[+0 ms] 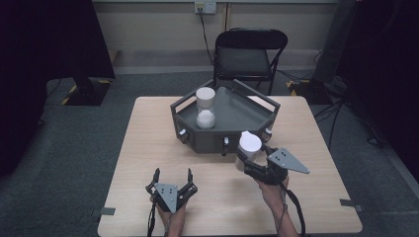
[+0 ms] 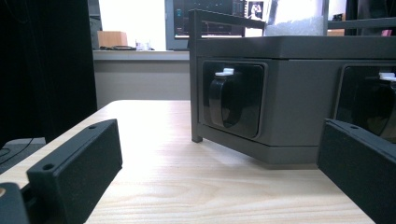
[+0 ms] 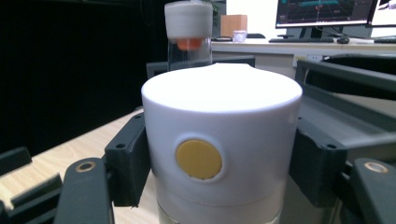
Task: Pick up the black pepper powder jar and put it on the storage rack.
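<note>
Pale wood table (image 1: 148,148), bare across the near half. Left gripper (image 1: 172,178) resting near the front edge, jaws wide, nothing between. Right gripper (image 1: 248,159) clamped on a white-capped jar (image 1: 249,143), held off the table just before the grey tray (image 1: 247,116). Second jar (image 1: 205,107) upright inside the tray. Beyond the far edge, grey carpet, a black chair (image 1: 249,54), the wall.
</note>
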Demonstrator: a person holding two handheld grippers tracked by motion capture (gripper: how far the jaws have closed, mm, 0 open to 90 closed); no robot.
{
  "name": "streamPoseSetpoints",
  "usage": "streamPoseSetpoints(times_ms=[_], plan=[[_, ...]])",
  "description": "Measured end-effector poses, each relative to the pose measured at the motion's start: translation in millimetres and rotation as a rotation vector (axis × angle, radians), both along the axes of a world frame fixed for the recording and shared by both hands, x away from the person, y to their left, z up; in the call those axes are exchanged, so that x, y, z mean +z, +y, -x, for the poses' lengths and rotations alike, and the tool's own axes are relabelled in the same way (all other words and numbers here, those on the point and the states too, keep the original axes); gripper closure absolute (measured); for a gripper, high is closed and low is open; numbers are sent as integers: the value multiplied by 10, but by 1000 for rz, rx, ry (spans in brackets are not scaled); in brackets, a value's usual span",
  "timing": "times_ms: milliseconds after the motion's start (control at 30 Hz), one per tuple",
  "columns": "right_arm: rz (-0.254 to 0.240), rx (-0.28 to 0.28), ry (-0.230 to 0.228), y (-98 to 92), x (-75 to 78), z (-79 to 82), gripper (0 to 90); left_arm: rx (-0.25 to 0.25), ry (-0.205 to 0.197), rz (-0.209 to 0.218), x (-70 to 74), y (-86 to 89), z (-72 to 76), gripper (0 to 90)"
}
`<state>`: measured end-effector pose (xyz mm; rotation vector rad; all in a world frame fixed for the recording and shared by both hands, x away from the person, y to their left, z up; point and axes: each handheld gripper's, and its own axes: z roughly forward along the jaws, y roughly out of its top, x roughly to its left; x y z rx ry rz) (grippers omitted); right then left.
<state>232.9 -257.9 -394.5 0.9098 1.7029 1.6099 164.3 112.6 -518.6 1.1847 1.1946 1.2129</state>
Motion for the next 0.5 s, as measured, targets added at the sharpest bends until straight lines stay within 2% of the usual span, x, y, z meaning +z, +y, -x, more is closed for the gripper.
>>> streamPoseSetpoints(times_ms=[233,367,500], plan=[[28,5,-24,80,203,-182,297,0,0,0,1,0,0,0],[15,-11,-19,122,281,-298,297,0,0,1,0,0,0,0],[22,-31,-4,148,402,-443,297,0,0,1,0,0,0,0]])
